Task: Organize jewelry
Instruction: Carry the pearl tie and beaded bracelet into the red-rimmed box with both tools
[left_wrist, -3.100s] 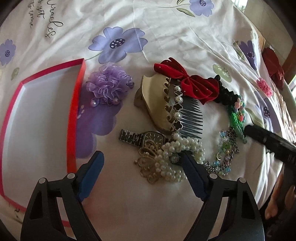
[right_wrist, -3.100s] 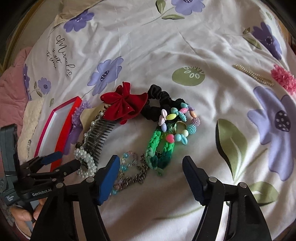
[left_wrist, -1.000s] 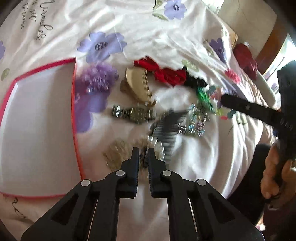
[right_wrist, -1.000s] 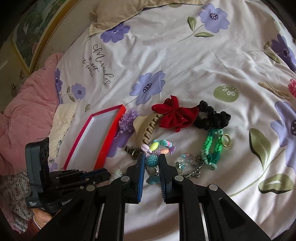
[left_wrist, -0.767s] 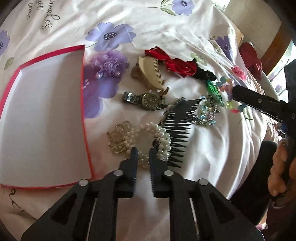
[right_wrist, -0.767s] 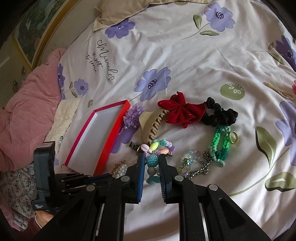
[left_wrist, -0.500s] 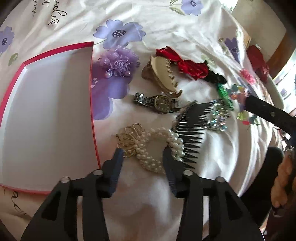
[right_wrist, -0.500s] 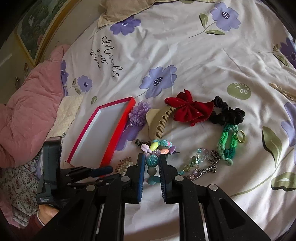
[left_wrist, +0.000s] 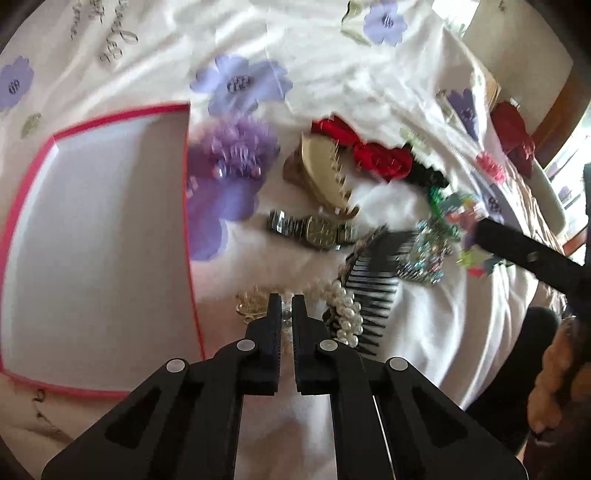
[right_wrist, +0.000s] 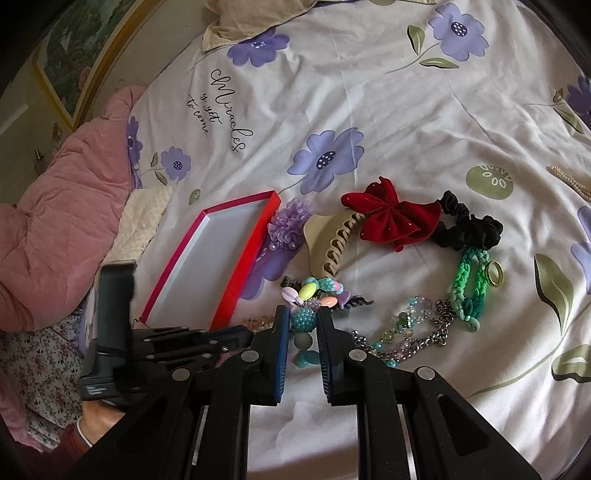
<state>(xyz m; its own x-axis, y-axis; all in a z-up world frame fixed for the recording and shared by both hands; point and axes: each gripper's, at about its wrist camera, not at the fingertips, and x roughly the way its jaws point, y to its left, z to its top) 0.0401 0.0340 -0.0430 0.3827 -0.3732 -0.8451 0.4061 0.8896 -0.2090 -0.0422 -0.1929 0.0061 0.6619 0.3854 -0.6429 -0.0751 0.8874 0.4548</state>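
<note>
My left gripper (left_wrist: 284, 306) is shut on the pearl bracelet (left_wrist: 345, 314), just right of the red-rimmed tray (left_wrist: 92, 236); a gold charm (left_wrist: 251, 302) lies beside the tips. My right gripper (right_wrist: 300, 325) is shut on a colourful bead bracelet (right_wrist: 306, 317) and holds it above the bed. On the flowered sheet lie a black comb (left_wrist: 373, 291), a watch (left_wrist: 314, 229), a beige claw clip (right_wrist: 328, 240), a red bow (right_wrist: 391, 218), a purple flower clip (right_wrist: 290, 219), a black scrunchie (right_wrist: 469, 227), a green braided band (right_wrist: 472, 284) and a chain necklace (right_wrist: 406, 336).
The red tray also shows in the right wrist view (right_wrist: 218, 266), with the left gripper (right_wrist: 207, 339) below it. A pink quilt (right_wrist: 55, 229) lies left of the bed. A gold ring (right_wrist: 494, 273) sits by the green band. A pearl strand (right_wrist: 569, 182) lies at the far right.
My left gripper opened around the pearl bracelet half a second ago and has now shut on it. My right gripper stays shut on the bead bracelet, lifted off the bed.
</note>
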